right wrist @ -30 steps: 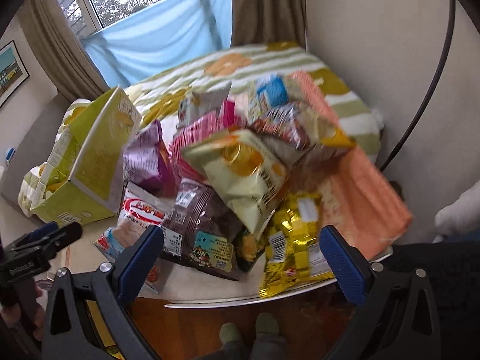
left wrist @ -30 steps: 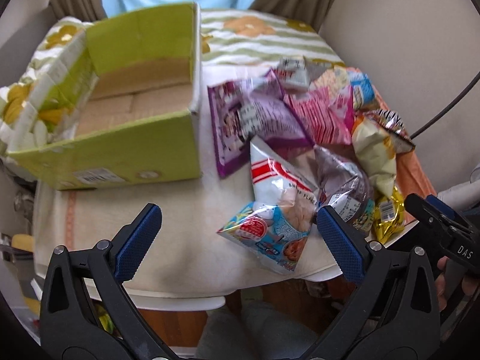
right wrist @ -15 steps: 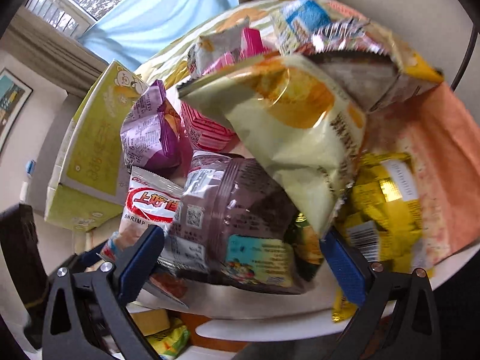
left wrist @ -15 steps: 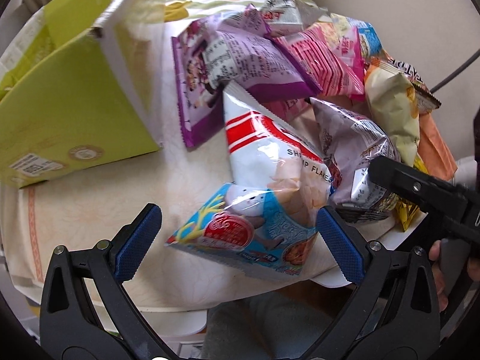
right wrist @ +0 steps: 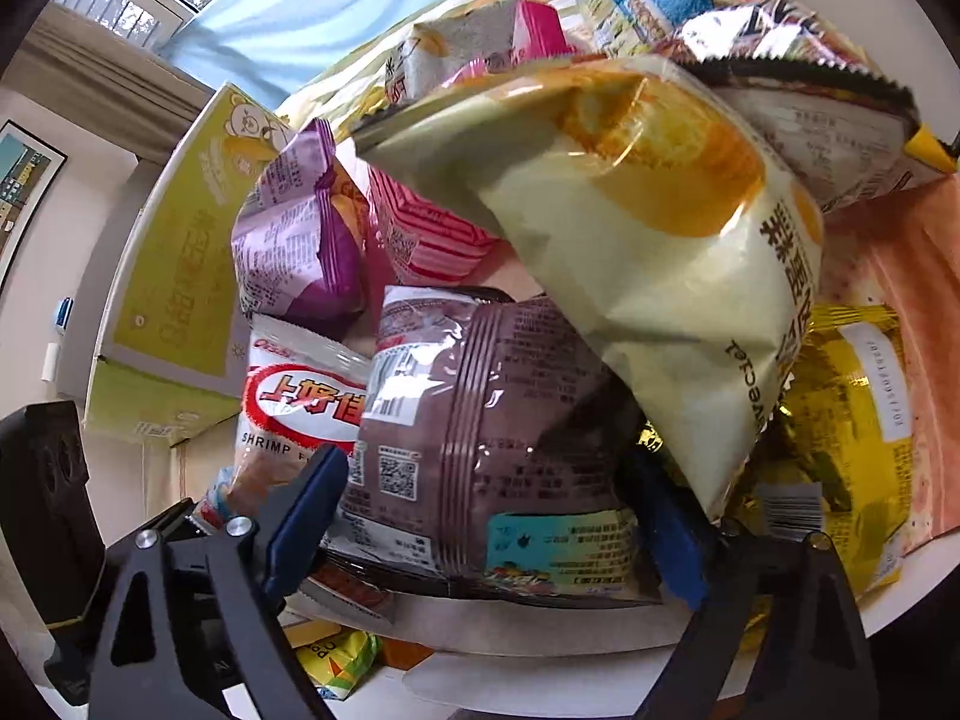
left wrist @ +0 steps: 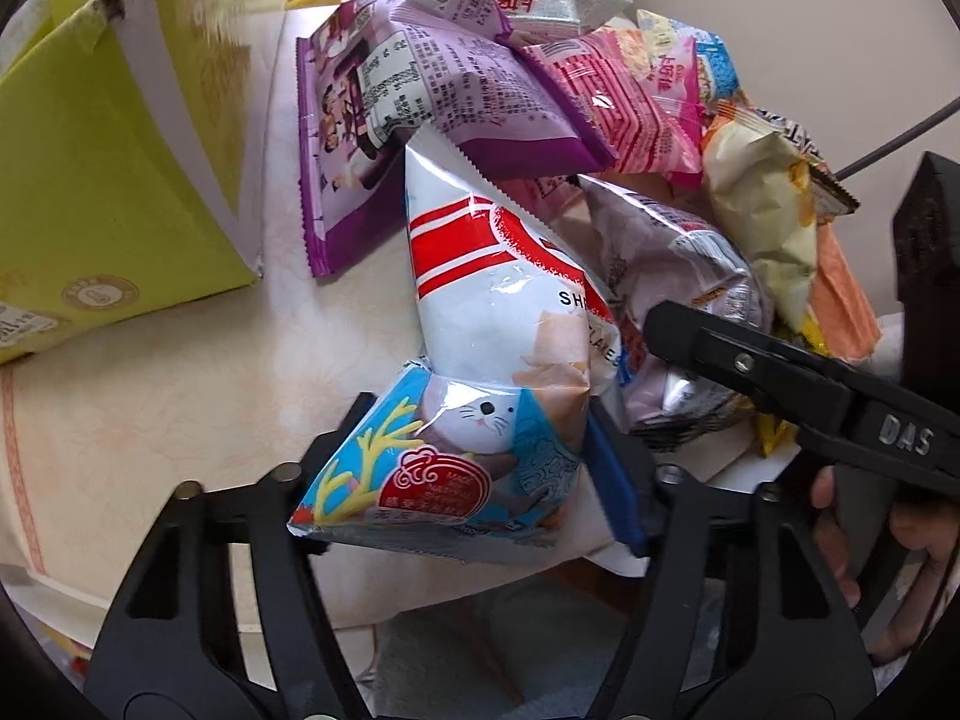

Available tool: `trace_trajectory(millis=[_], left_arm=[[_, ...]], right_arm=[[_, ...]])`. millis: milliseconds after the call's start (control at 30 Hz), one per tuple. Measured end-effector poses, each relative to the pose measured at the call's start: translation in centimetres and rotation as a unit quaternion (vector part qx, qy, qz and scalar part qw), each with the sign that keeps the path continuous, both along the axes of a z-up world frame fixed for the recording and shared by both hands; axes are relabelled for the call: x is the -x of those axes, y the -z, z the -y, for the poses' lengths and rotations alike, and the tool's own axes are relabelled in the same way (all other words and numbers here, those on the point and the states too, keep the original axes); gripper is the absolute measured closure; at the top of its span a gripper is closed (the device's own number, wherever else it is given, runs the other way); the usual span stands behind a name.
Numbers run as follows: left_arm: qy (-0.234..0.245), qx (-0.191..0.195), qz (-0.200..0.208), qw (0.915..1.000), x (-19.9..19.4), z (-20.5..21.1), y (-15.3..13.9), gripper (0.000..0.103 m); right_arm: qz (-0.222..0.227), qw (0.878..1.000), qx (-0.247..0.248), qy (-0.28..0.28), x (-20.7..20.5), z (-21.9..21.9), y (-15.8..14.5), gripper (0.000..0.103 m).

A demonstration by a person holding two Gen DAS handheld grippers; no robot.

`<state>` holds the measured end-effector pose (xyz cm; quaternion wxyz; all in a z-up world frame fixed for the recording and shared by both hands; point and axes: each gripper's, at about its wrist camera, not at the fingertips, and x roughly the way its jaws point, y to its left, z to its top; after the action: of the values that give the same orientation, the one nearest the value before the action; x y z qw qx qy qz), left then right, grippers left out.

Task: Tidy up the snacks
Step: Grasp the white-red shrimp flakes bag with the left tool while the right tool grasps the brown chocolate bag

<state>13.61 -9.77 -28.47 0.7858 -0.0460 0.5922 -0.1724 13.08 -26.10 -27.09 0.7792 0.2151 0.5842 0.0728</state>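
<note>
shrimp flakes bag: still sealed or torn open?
Sealed, as far as visible. The shrimp flakes bag looks puffed, its serrated top seam intact; the bottom end sits pinched in the left gripper.

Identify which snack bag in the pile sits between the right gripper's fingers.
The brown bag with the barcode and QR code. It alone lies between the right gripper; the pale yellow bag rests on top, behind it.

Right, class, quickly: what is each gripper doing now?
Left gripper: jaws just closed on the shrimp flakes bag.
Right gripper: jaws closing around the brown bag.
</note>
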Motion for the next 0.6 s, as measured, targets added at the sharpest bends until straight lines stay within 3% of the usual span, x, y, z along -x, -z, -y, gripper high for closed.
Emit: trace_trajectory(millis=[100, 333, 600], left_arm=[[0.003, -0.001, 0.007, 1.0000, 0.6, -0.1, -0.4, 0.048], [-0.006, -0.016, 0.026, 0.9995, 1.7, -0.6, -1.8, 0.051], [-0.025, -0.033, 0.053, 0.9977, 3.3, -1.5, -4.3, 0.052]], right_arm=[[-0.003, 1.000, -0.005, 0.004, -0.4, 0.1, 0.1, 0.015], [0.003, 1.000, -0.009, -0.011, -0.3, 0.5, -0.2, 0.032], [0.017, 0.999, -0.026, -0.032, 1.0, -0.4, -1.8, 0.034]])
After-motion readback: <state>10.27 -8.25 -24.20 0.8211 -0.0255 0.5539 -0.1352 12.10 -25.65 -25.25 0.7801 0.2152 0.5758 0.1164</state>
